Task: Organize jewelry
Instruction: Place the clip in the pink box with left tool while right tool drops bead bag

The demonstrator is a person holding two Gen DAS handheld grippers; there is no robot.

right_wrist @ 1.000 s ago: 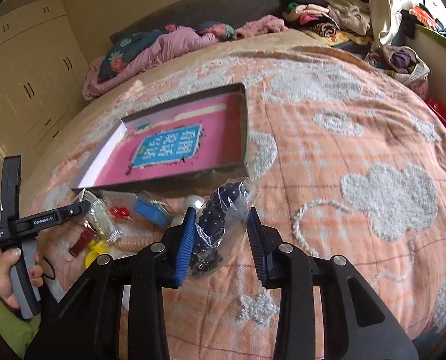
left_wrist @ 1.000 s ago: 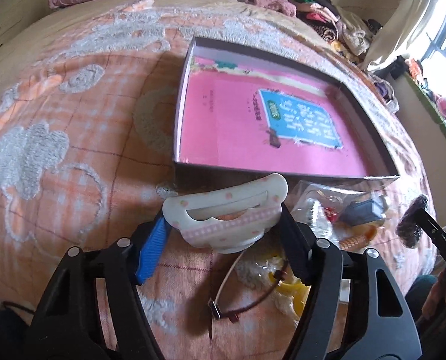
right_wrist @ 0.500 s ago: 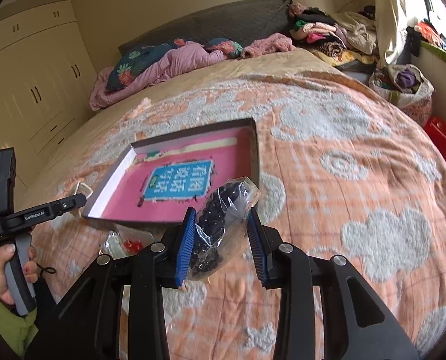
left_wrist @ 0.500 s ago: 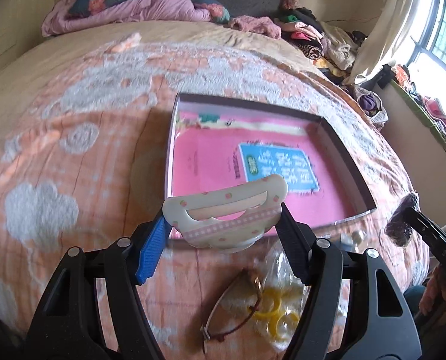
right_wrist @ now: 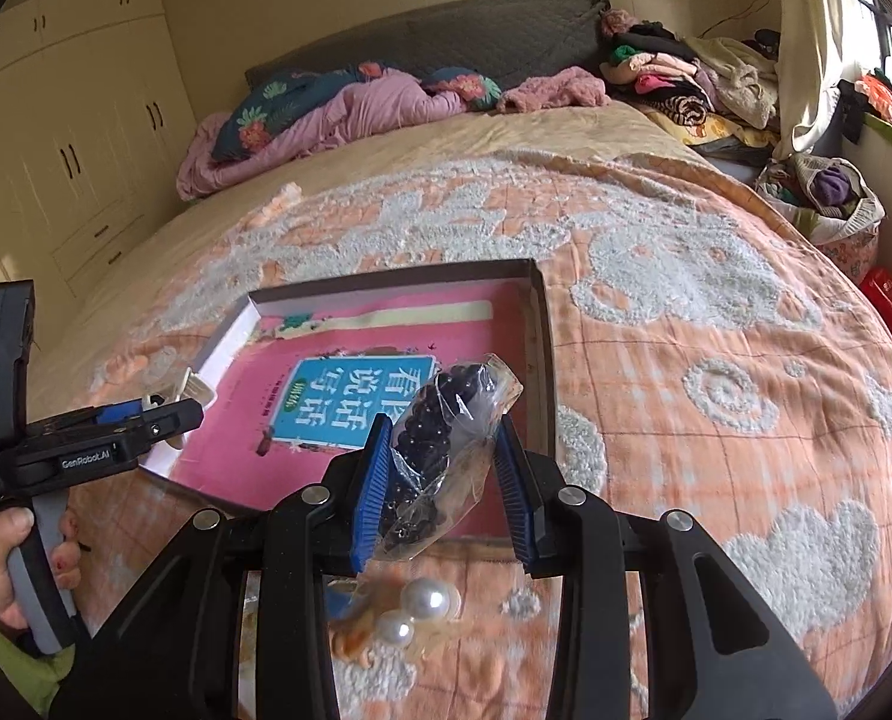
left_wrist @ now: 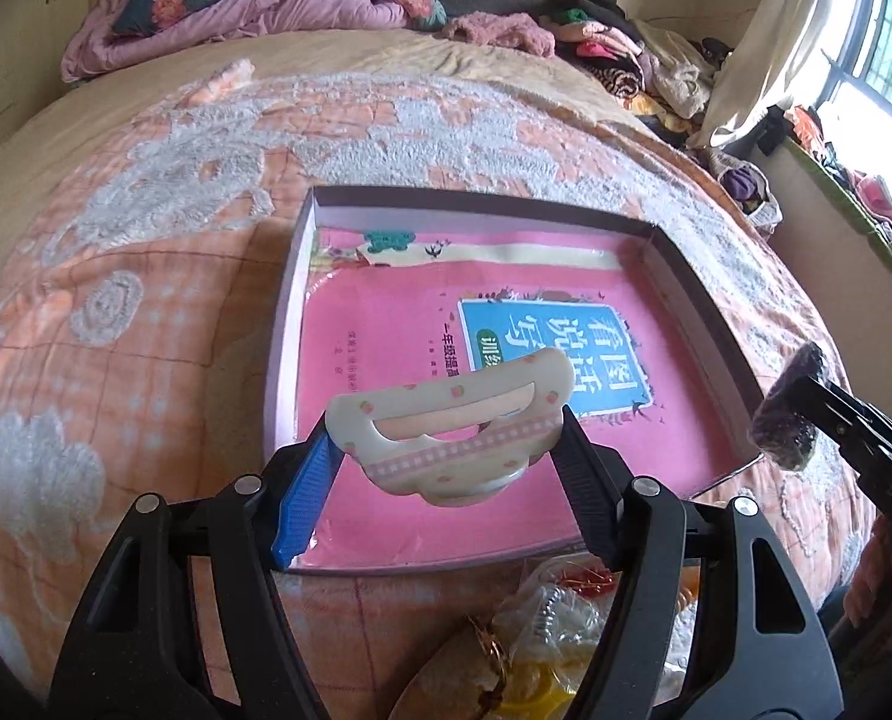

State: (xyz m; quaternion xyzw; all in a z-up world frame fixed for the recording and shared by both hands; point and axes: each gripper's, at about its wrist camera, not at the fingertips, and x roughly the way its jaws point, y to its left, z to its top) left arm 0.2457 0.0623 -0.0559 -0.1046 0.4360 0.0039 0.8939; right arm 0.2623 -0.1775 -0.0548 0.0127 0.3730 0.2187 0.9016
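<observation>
The pink book (left_wrist: 493, 324) lying in the shallow box (left_wrist: 290, 324) carries the only print on the bed — a blue panel on its cover shows large white Chinese characters, 看图说话写话, and a green oval below them begins with 训练, the rest hidden behind the hair clip. A line of small dark characters runs beside the panel, too small to read. In the right wrist view the same panel (right_wrist: 356, 396) shows again, partly covered. There the left gripper (right_wrist: 170, 414) bears a white "GenRobot.AI" mark on its black side (right_wrist: 86, 461) — fainter lettering below it cannot be made out
</observation>
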